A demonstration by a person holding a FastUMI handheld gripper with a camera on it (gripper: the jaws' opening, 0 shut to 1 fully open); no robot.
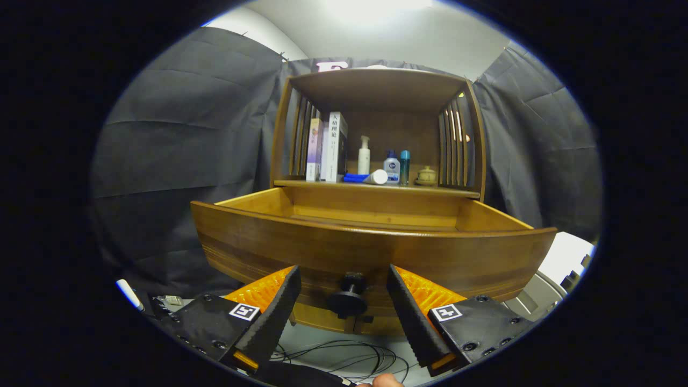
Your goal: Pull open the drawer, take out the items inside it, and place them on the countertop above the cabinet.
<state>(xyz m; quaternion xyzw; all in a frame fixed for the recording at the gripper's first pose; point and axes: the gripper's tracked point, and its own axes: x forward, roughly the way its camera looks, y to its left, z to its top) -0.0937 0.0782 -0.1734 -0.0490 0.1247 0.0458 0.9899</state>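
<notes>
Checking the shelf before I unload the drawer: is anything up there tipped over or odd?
One white bottle lies on its side on the shelf, unlike the upright bottles beside it. The tool is open, its fingers either side of the drawer knob.

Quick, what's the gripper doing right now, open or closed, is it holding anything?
Gripper: open, holding nothing; its fingers stand either side of the drawer knob without touching it.

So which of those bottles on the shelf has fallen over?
The white bottle beside the blue thing, lying on its side. The pump bottle and teal bottle stand upright. The gripper is open around the drawer knob.
</notes>
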